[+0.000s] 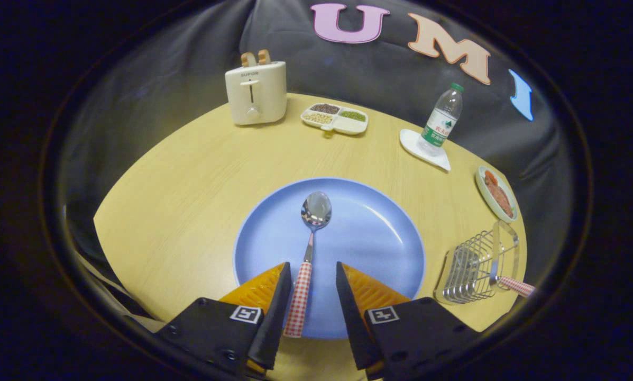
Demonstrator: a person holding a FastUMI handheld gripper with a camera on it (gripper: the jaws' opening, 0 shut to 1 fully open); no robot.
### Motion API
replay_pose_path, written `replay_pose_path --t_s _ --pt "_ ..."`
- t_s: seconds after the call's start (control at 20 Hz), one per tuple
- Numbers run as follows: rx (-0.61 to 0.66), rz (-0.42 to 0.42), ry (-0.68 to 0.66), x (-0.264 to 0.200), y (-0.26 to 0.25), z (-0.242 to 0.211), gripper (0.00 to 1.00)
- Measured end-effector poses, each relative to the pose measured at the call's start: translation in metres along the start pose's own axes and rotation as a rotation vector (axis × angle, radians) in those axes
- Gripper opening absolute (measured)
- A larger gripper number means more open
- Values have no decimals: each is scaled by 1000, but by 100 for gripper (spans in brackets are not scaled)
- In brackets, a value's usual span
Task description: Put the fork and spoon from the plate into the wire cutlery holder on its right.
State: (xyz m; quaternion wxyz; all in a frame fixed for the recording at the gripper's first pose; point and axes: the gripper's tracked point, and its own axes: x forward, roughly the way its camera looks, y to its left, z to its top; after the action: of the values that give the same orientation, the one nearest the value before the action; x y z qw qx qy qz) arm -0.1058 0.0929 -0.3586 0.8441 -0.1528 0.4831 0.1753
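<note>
Gripper view, left to right: toaster point(256, 91) at the counter's point(189, 185) far side, then the spoon point(306, 259) on the blue plate point(369, 238), its checked handle between the parted jaws (neither finger pressing it), then the wire cutlery holder point(477, 264) with another checked handle point(517, 286) inside.

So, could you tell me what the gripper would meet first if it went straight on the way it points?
Probably the spoon with the red checked handle on the round blue plate: its handle already lies between the open gripper fingers, close to one. Height above it is unclear.
</note>
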Motion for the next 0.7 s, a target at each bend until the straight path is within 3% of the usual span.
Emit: replay_pose_path --t_s 0.25,0.3,0.4,0.5,0.7 --pt "-16 9 33 3 3 -8 30" --pt "-14 15 37 2 3 -9 31" --pt "-20 -8 37 -1 -6 -8 22" --pt "5 28 73 -2 -3 -14 13" --pt "19 26 118 -6 -12 -14 9"
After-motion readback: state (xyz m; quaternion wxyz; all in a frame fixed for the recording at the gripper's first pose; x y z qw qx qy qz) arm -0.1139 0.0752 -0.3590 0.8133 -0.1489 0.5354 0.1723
